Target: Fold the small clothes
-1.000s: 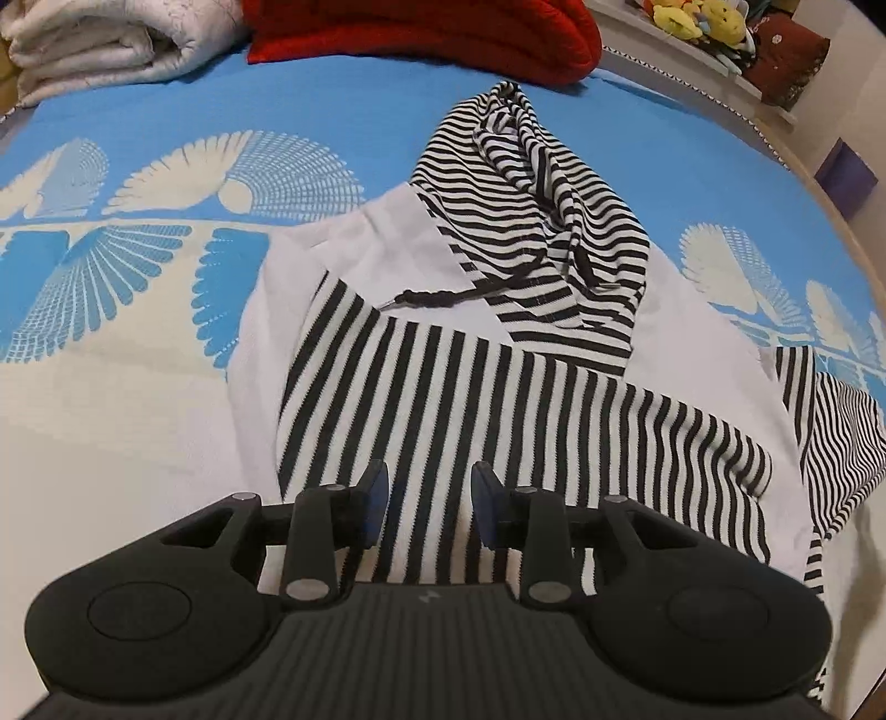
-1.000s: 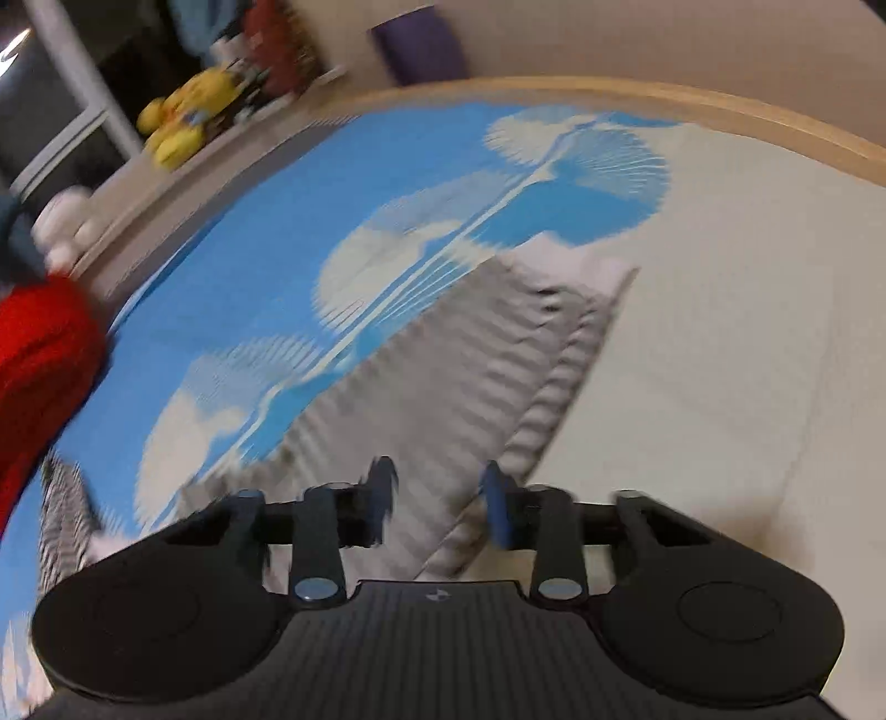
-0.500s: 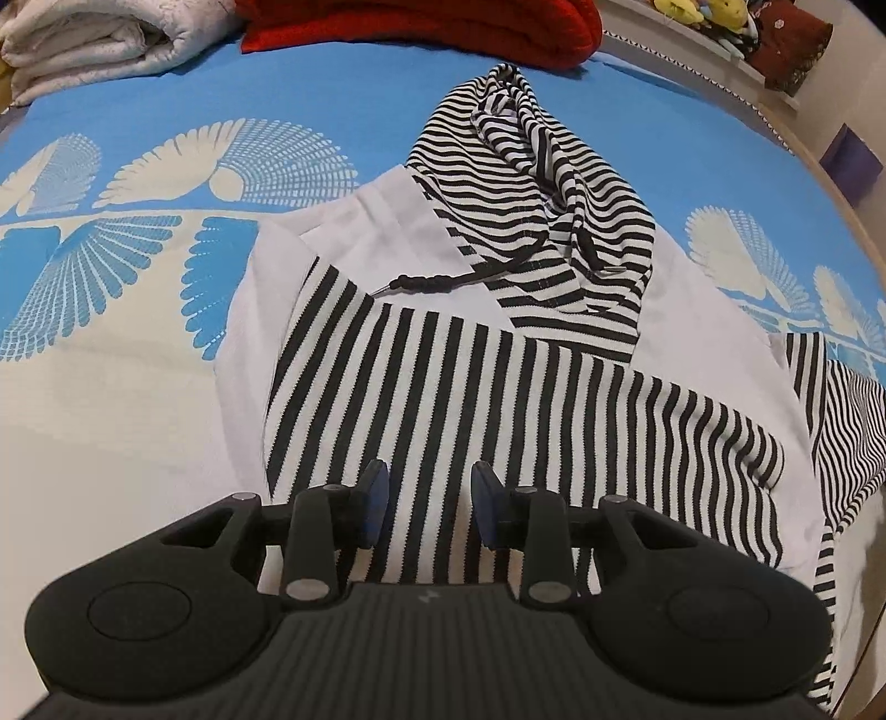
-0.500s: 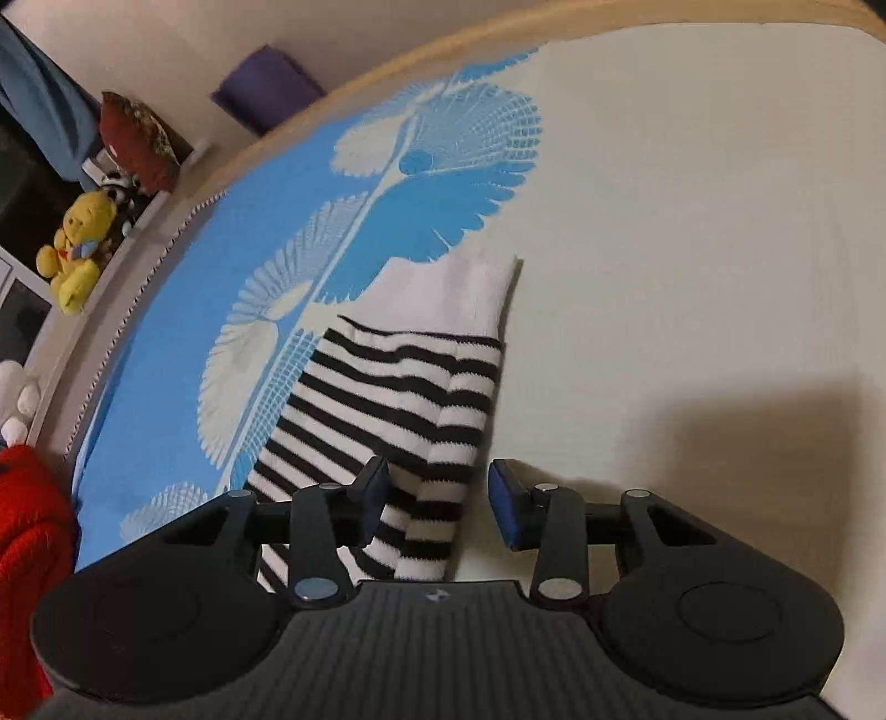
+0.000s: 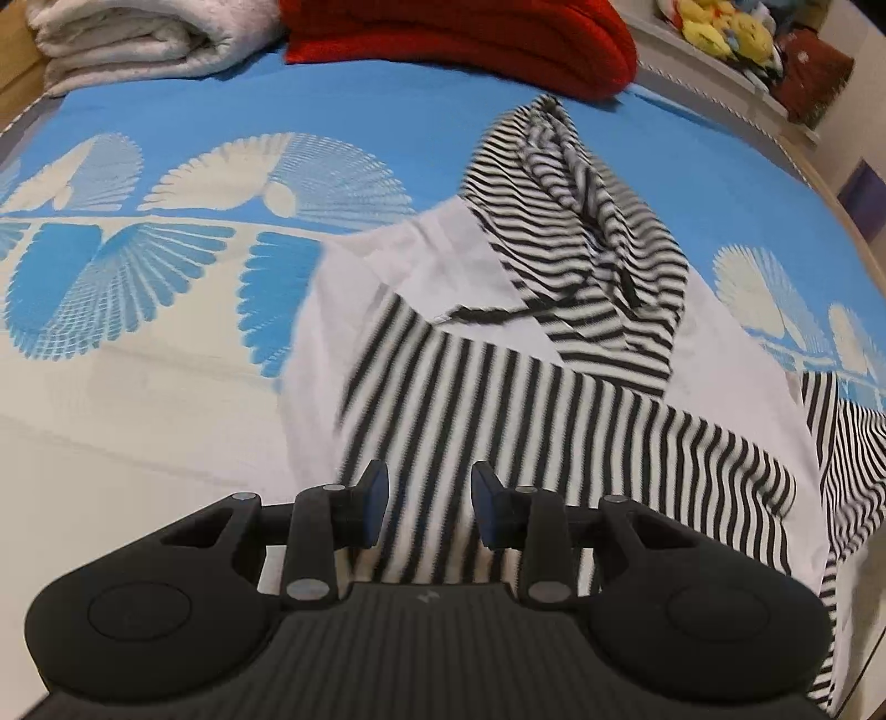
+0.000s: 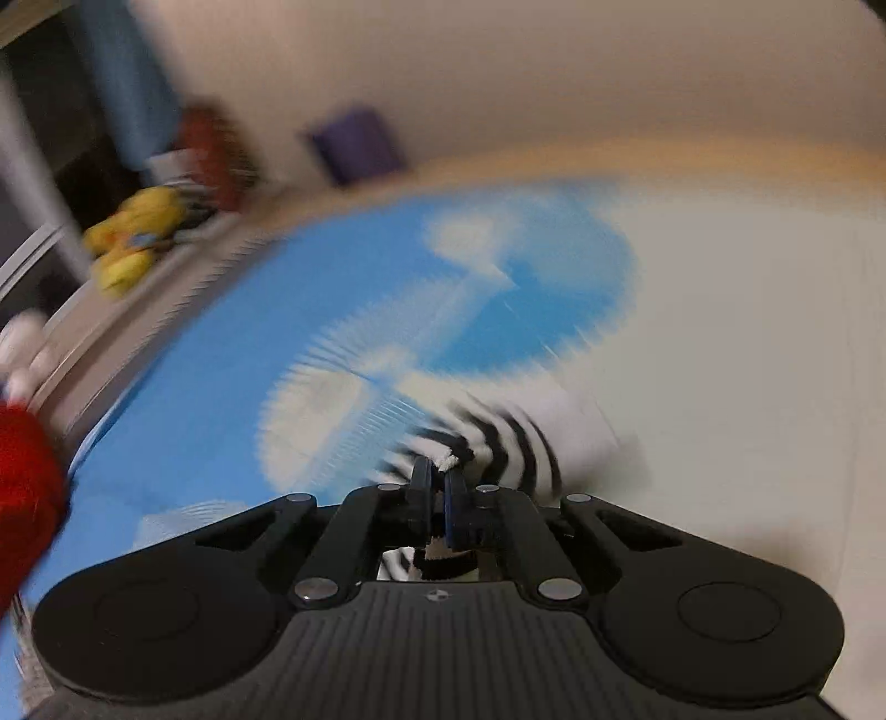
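Observation:
A small black-and-white striped hoodie (image 5: 498, 399) lies on the blue and cream bedspread (image 5: 166, 332), hood (image 5: 581, 221) pointing away, one sleeve folded across its white chest. My left gripper (image 5: 429, 501) is open and empty, hovering over the folded sleeve near the hem. My right gripper (image 6: 437, 476) is shut on the striped sleeve (image 6: 509, 443) near its white cuff; the view is blurred by motion. The other sleeve (image 5: 841, 443) trails off at the right edge of the left wrist view.
A folded white blanket (image 5: 138, 39) and a red blanket (image 5: 459, 39) lie at the far end of the bed. Yellow plush toys (image 5: 720, 27) sit on a ledge beyond, also in the right wrist view (image 6: 133, 232). The wooden bed edge (image 6: 609, 160) curves nearby.
My right gripper has closed on the striped sleeve and is moving with it, blurring the view. My left gripper stayed open and shifted slightly over the hoodie.

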Motion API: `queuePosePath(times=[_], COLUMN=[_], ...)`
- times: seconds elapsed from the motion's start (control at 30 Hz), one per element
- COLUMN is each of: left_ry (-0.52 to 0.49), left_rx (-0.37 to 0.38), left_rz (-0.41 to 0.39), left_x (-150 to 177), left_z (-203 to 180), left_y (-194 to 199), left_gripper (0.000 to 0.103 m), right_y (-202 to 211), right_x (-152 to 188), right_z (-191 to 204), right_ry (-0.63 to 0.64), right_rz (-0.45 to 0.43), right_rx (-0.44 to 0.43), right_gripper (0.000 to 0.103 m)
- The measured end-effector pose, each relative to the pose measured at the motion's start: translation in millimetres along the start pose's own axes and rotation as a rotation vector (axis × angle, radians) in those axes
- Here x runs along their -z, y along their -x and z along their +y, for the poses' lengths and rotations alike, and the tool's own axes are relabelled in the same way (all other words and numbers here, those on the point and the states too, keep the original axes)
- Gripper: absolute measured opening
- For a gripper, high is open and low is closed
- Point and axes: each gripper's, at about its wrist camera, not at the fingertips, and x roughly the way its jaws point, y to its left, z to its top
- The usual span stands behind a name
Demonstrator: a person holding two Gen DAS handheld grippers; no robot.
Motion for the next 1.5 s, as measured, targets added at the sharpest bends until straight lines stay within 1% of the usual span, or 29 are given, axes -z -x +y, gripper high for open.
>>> queuePosePath(times=[0.13,0.17,0.2,0.23,0.3,0.33,0.37,0.4,0.43,0.47,0.5,0.53,0.57,0.63,0.7,0.8,0.83,0.9,0.97,1.0,1.03,1.07,1.13,1.17,1.27,1.3,1.33,1.37,1.5], left_ry=[0.039,0.049,0.057,0.066,0.087,0.096,0.104,0.11,0.116,0.125,0.132,0.14,0.15,0.171,0.197,0.214,0.217,0.224,0.226,0.225,0.225,0.222,0.21,0.205,0.19,0.188,0.19,0.191,0.179], left_rx=[0.003,0.006,0.008,0.009,0.011,0.013,0.014,0.016,0.019,0.025,0.032,0.04,0.053,0.078,0.098,0.1,0.103,0.11,0.119,0.121,0.122,0.123,0.118,0.117,0.099,0.081,0.056,0.04,0.035], left_rz=[-0.018,-0.023,-0.027,-0.031,-0.04,-0.041,-0.042,-0.04,-0.039,-0.038,-0.037,-0.036,-0.033,-0.027,-0.023,-0.015,-0.008,0.012,0.031,0.041,0.048,0.053,0.066,0.076,0.117,0.137,0.158,0.171,0.168], left_x=[-3.7,-4.9,-6.2,-7.6,-9.9,-11.0,-11.8,-12.5,-12.9,-13.5,-13.7,-13.6,-14.3,-15.1,-17.0,-17.7,-16.8,-13.5,-9.7,-7.9,-6.6,-5.4,-3.1,-1.8,4.6,7.3,10.0,11.2,9.9], left_z=[18.3,22.7,26.6,30.9,39.7,43.6,47.1,50.0,51.7,54.2,55.6,56.6,57.7,59.7,62.3,63.0,62.4,61.6,60.8,60.1,59.2,57.3,53.3,50.7,47.8,48.7,49.8,50.5,46.4], left_y=[10.4,13.1,15.6,18.0,22.8,24.1,25.2,25.9,26.2,26.9,27.7,28.4,28.9,28.8,27.0,23.0,20.7,15.1,9.7,7.2,4.8,2.0,-4.5,-10.0,-29.9,-37.4,-45.2,-50.2,-54.8], left_gripper=[0.036,0.036,0.036,0.036,0.036,0.036,0.036,0.036,0.036,0.036,0.036,0.036,0.036,0.036,0.036,0.036,0.036,0.036,0.036,0.036,0.036,0.036,0.036,0.036,0.036,0.036,0.036,0.036,0.036], right_y=[46.6,61.1,75.6,95.7,130.7,152.5,167.7,180.9,188.8,193.6,196.3,198.2,200.9,210.4,216.3,218.7,216.0,203.9,183.2,170.7,154.8,143.6,118.5,107.7,70.6,62.6,57.3,55.7,60.4], right_x=[16.7,27.4,39.4,58.6,98.2,126.7,150.2,178.6,202.6,224.4,242.1,257.5,264.1,257.7,239.1,206.1,193.8,176.1,166.3,167.7,170.6,171.9,164.6,162.0,158.9,159.4,158.1,157.2,150.5], right_z=[75.2,97.9,118.7,143.8,179.9,197.7,209.4,219.9,226.7,228.9,229.7,229.7,229.1,229.0,233.8,236.3,233.1,221.6,203.2,194.9,189.4,184.6,169.0,162.4,137.6,130.6,122.9,119.7,118.5], right_ry=[0.246,0.332,0.419,0.528,0.701,0.807,0.888,0.973,1.043,1.095,1.131,1.17,1.191,1.187,1.16,1.099,1.048,0.923,0.793,0.762,0.749,0.727,0.603,0.554,0.43,0.394,0.348,0.33,0.324], right_rz=[-0.07,-0.083,-0.095,-0.107,-0.084,-0.058,-0.02,0.062,0.154,0.236,0.306,0.385,0.422,0.427,0.433,0.397,0.397,0.405,0.409,0.424,0.468,0.5,0.553,0.574,0.64,0.665,0.691,0.697,0.71], right_rx=[-0.121,-0.177,-0.235,-0.322,-0.505,-0.627,-0.715,-0.813,-0.887,-0.933,-0.946,-0.944,-0.934,-0.923,-0.885,-0.725,-0.681,-0.618,-0.545,-0.482,-0.373,-0.327,-0.334,-0.32,-0.196,-0.181,-0.191,-0.197,-0.207], right_gripper=[0.003,0.003,0.003,0.003,0.003,0.003,0.004,0.005,0.005,0.007,0.008,0.008,0.008,0.008,0.021,0.033,0.035,0.043,0.046,0.046,0.046,0.046,0.046,0.046,0.046,0.046,0.046,0.046,0.046])
